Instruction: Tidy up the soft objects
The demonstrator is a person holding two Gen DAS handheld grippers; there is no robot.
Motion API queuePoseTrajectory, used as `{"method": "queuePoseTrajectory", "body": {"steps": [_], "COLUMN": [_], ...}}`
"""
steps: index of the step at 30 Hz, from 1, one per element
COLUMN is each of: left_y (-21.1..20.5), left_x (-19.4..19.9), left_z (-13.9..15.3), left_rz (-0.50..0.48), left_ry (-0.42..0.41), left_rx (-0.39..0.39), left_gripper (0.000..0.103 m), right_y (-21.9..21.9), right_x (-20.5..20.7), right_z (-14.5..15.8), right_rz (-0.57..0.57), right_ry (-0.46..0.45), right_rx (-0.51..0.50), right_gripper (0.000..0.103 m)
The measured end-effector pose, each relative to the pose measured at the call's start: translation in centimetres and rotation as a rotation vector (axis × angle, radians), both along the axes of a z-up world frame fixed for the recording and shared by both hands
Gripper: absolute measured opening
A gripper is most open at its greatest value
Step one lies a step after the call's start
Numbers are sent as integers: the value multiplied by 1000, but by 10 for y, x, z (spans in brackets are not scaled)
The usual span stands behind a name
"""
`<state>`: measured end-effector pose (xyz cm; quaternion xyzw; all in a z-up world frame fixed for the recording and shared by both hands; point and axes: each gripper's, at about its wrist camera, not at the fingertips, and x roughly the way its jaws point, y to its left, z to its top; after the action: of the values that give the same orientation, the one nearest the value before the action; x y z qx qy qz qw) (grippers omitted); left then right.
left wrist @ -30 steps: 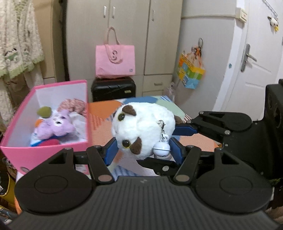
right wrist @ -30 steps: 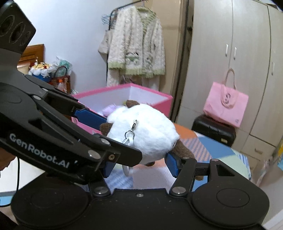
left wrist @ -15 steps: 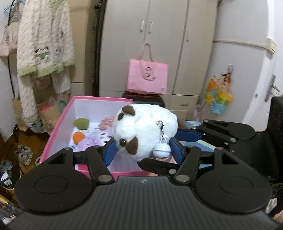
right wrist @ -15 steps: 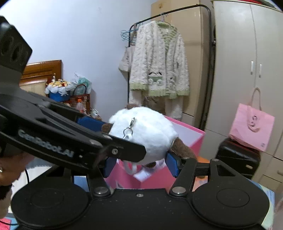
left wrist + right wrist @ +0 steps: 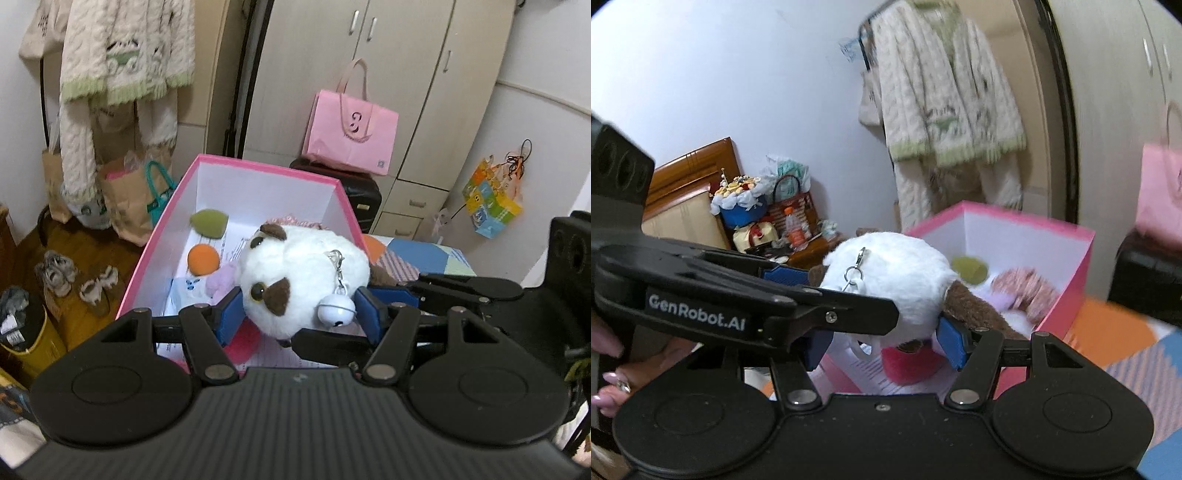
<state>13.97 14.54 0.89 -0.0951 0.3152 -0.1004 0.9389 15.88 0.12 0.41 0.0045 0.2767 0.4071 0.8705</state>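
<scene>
Pinching the white plush toy [image 5: 303,273] from both sides, the left gripper [image 5: 299,317] and right gripper [image 5: 882,343] hold it above the pink box [image 5: 236,162] — beneath lie an orange ball [image 5: 202,259] and a green piece [image 5: 208,221]; beyond, a pink bag [image 5: 351,136].

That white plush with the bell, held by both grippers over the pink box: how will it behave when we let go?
The white plush toy looks soft and light, bulging between the jaws of the left gripper and right gripper, so it should drop gently into the pink box. Its round body may roll slightly. The bell hangs loose and will probably swing.
</scene>
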Motion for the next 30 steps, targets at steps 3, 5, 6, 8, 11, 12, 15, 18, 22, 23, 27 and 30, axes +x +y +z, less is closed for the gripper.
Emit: {"method": "queuePoseTrajectory", "body": {"steps": [3, 5, 6, 8, 11, 12, 15, 18, 22, 23, 27, 30], "left_y": [6, 9, 10, 11, 12, 13, 12, 11, 8, 8, 6, 4], "left_x": [7, 10, 11, 13, 14, 14, 11, 8, 5, 3, -5, -13], "left_z": [-5, -10, -12, -16, -18, -19, -20, -19, -16, -15, -10, -4], "left_rz": [2, -8, -13, -14, 7, 7, 2, -8, -20, -22, -19, -17], "left_ry": [22, 40, 50, 64, 66, 64, 55, 44, 42, 41, 33, 24], "left_rx": [-22, -38, -46, -56, -53, -49, -39, -32, -33, -31, -16, -4], "left_gripper": [63, 64, 64, 64, 65, 65, 65, 65, 66, 67, 70, 79], "right_y": [0, -1, -1, 0, 4, 5, 3, -4, -13, -15, -24, -32], "right_x": [15, 21, 22, 21, 17, 15, 12, 5, -5, -8, -19, -31], "right_z": [-9, -15, -17, -20, -21, -20, -14, -10, -4, -2, 3, 10], "right_rz": [8, 14, 14, 12, 7, 3, 4, 2, -19, -23, -48, -75], "right_ry": [99, 150, 168, 177, 165, 163, 151, 124, 86, 81, 50, 12], "right_rx": [34, 52, 54, 40, 8, -3, -26, -43, -50, -48, -51, -68], "right_gripper": [68, 68, 68, 68, 69, 69, 71, 71, 72, 72, 72, 72]}}
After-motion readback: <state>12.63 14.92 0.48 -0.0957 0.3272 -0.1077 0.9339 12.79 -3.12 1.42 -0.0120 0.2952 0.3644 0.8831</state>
